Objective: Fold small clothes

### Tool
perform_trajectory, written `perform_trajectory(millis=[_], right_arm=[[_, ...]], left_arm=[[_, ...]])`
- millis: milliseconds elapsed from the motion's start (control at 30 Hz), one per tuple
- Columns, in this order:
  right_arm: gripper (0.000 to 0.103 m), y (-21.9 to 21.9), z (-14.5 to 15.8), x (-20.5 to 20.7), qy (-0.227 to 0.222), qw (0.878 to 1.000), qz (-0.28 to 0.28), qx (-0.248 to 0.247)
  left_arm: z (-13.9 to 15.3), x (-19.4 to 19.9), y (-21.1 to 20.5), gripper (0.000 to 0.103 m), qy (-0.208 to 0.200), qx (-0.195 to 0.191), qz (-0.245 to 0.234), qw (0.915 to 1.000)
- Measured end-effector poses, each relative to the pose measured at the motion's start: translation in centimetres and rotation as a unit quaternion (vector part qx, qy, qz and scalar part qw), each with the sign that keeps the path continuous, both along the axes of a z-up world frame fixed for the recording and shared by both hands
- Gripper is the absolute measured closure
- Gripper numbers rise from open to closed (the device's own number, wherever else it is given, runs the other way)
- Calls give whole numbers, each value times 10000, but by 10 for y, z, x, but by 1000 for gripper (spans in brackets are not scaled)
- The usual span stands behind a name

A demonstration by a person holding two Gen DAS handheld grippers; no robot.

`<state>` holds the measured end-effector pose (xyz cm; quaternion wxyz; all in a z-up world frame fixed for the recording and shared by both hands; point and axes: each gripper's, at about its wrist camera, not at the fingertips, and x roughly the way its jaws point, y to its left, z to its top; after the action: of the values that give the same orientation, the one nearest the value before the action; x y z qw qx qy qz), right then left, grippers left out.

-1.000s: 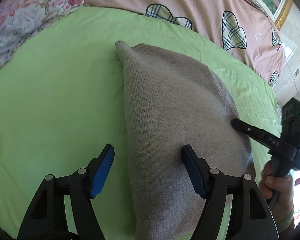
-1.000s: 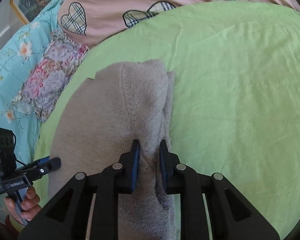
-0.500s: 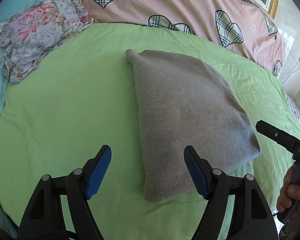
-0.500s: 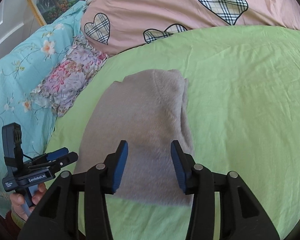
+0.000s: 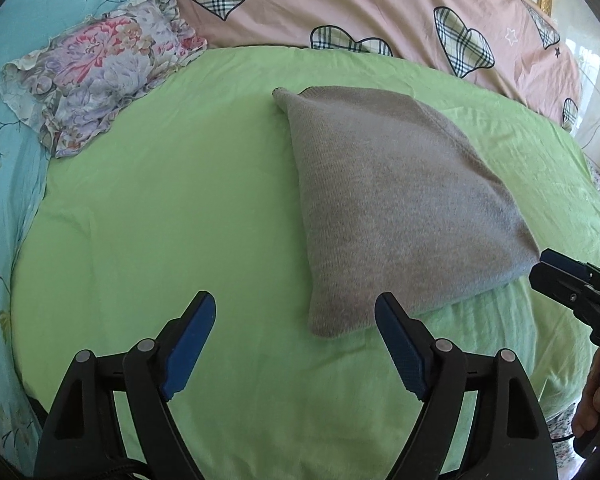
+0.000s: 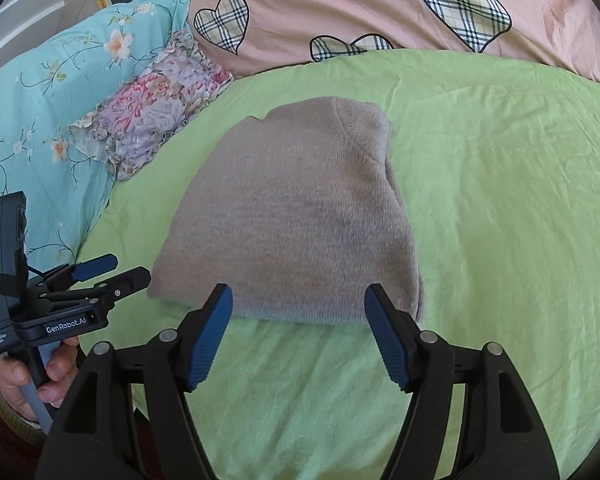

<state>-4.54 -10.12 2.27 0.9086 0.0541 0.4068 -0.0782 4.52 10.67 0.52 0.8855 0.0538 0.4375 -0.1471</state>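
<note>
A folded grey-beige knit sweater (image 5: 396, 204) (image 6: 296, 216) lies flat on the green sheet (image 5: 160, 208) (image 6: 500, 200). My left gripper (image 5: 294, 308) hovers in front of the sweater's near left corner, its jaws opening, nothing between the blue pads. In the right wrist view my right gripper (image 6: 298, 300) stands just short of the sweater's near edge, its jaws also opening and empty. Each gripper shows in the other's view: the right one (image 5: 540, 266) at the sweater's right corner, the left one (image 6: 128, 270) at its left corner, both held by hands.
A pink quilt with plaid hearts (image 5: 380, 4) (image 6: 380, 4) lies behind the sheet. A floral cushion (image 5: 100, 72) (image 6: 156, 112) and a turquoise flowered cover (image 5: 4, 160) (image 6: 40, 100) border the left side. Bare green sheet spreads left and right of the sweater.
My right gripper let go of the sweater's fold and widened. Both grippers drew back toward the near edge, so the sweater now lies farther away and whole in view.
</note>
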Motion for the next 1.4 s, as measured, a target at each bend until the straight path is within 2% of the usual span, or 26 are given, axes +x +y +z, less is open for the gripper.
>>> perform_trajectory(millis=[367, 867, 1400], right_arm=[[20, 14, -8, -11, 95, 9997, 69, -223], [14, 20, -27, -12, 367, 9990, 21, -271], [11, 18, -32, -8, 445, 9985, -49, -299]], left_arm=[[-3, -12, 0, 18, -22, 293, 60, 9996], [-16, -22, -6, 16, -32, 744, -98, 9972], [-19, -23, -12, 15, -160, 893, -303, 9954]])
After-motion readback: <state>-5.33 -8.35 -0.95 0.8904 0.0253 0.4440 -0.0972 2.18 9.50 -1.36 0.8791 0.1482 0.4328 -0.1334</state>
